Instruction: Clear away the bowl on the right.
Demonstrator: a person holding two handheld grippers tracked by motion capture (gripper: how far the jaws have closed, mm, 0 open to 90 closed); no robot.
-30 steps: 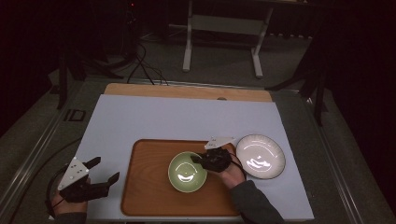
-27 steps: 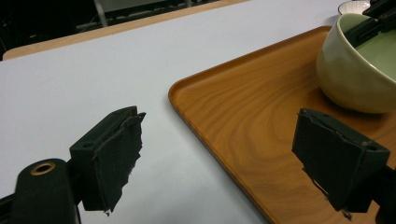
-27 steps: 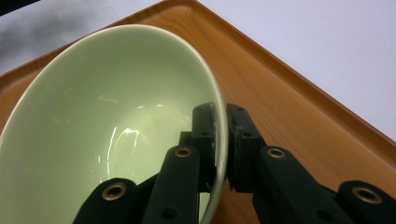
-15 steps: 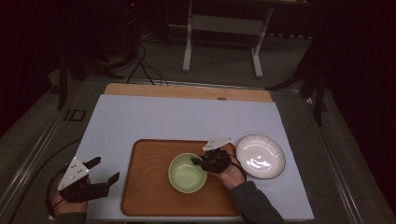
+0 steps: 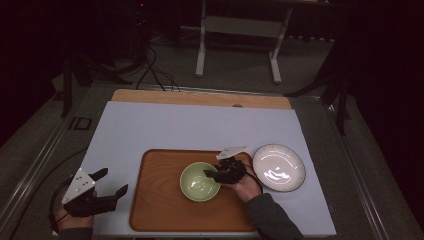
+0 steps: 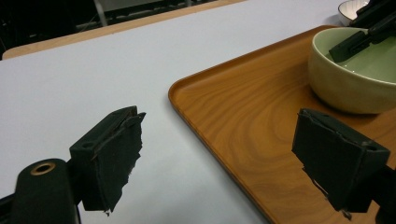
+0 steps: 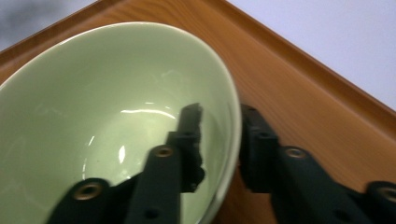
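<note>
A pale green bowl point(image 5: 199, 181) stands on the wooden tray point(image 5: 160, 210), right of its middle. My right gripper point(image 5: 214, 174) is at the bowl's right rim. In the right gripper view one jaw is inside the bowl point(image 7: 93, 116) and the other is outside over the tray point(image 7: 299, 93). A sliver of inner wall shows between the inner jaw and the rim, so the right gripper point(image 7: 217, 135) looks slightly open. My left gripper point(image 5: 114, 184) hovers open and empty off the tray's left edge. Its jaws frame the tray corner point(image 6: 224, 121) and the bowl point(image 6: 345, 84).
A white plate point(image 5: 278, 167) lies on the table just right of the tray. The white table top point(image 5: 190, 125) stretches away behind the tray to a wooden strip. A metal stand point(image 5: 237, 30) and cables are on the dark floor beyond.
Almost nothing has moved. The right gripper stays at the bowl's rim and the left gripper holds its place.
</note>
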